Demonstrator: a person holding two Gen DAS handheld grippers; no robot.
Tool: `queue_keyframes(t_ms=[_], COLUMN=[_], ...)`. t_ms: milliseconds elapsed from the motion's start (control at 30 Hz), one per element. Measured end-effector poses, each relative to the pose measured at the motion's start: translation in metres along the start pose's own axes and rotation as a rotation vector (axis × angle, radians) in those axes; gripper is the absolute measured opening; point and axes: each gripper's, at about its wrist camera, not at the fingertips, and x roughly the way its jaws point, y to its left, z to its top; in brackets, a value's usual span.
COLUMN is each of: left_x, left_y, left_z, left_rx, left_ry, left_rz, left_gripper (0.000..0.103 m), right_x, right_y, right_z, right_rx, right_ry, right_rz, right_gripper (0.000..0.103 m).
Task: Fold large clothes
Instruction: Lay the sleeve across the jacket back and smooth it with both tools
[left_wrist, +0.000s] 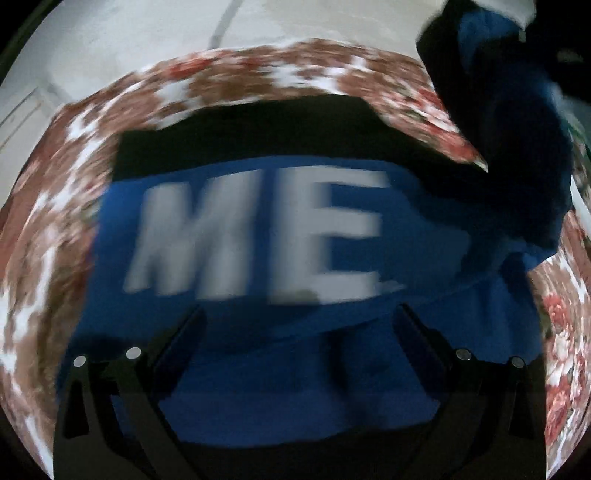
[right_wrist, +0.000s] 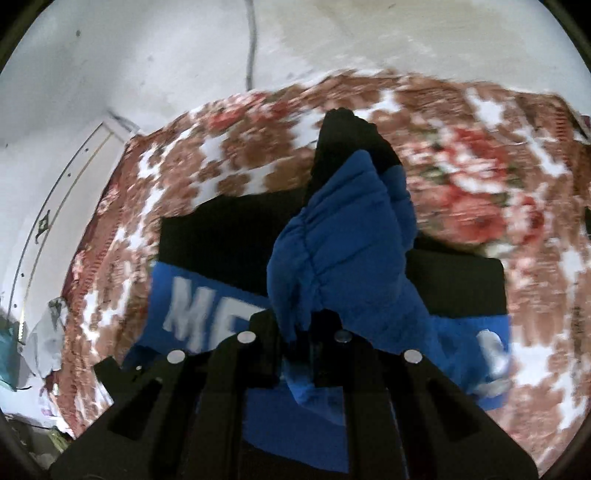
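1. A blue and black sweater (left_wrist: 258, 332) lies spread flat on a floral bedspread (left_wrist: 258, 70), big white letters "ME" (left_wrist: 255, 236) across its blue band.
2. The left gripper (left_wrist: 301, 328) hangs over the blue fabric, jaws spread wide apart and nothing between them.
3. The right gripper (right_wrist: 295, 354) is clamped on the sweater's sleeve (right_wrist: 340, 236); the blue cloth bunches up from between its closed jaws and ends in a black cuff (right_wrist: 347, 136).
4. In the left view that sleeve rises at the upper right, lifted off the bedspread.
5. Both views are blurred.
6. A pale wall (right_wrist: 110, 55) with a thin cable (right_wrist: 252, 44) stands behind the bed.
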Motion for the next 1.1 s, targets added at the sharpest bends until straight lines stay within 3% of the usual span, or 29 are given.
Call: queue_keyframes(t_ms=[167, 267, 467, 533, 600, 733, 800, 867, 1000, 1100], left_x=[-0.025, -0.03, -0.038, -0.044, -0.05, -0.056, -0.057, -0.06, -0.056, -0.046], left_y=[0.091, 0.126, 0.159, 0.168, 0.17, 0.164, 0.165, 0.168, 0.17, 0.165], left_z=[-0.023, -0.04, -0.06, -0.062, -0.066, -0.072, -0.074, -0.07, -0.048, -0.02], left_rx=[-0.128, -0.155, -0.189, -0.246, -0.279, -0.263, -0.269, -0.269, -0.276, -0.28], left_ry=[0.017, 0.039, 0.063, 0.057, 0.056, 0.057, 0.06, 0.05, 0.025, 0.003], left_rz=[-0.006, -0.008, -0.012, -0.046, -0.077, -0.056, -0.045, -0.03, -0.009, -0.042], left_gripper=[0.097, 0.097, 0.097, 0.097, 0.097, 0.097, 0.097, 0.097, 0.097, 0.097], right_x=[0.065, 0.104, 0.146, 0.157, 0.165, 0.156, 0.134, 0.113, 0.094, 0.087], right_y=[0.081, 0.115, 0.151, 0.159, 0.167, 0.179, 0.174, 0.154, 0.09, 0.028], right_z=[-0.011, -0.022, -0.041, -0.047, -0.051, -0.051, -0.043, -0.035, -0.029, -0.034], right_rx=[-0.047, -0.066, -0.089, -0.094, -0.085, -0.105, -0.118, -0.127, -0.103, -0.078], right_ry=[0.054, 0.103, 0.167, 0.205, 0.23, 0.228, 0.197, 0.158, 0.128, 0.137], right_rz=[0.028, 0.019, 0.011, 0.02, 0.054, 0.165, 0.195, 0.159, 0.007, -0.123], right_gripper=[0.01, 0.011, 0.013, 0.023, 0.052, 0.078, 0.082, 0.084, 0.088, 0.088])
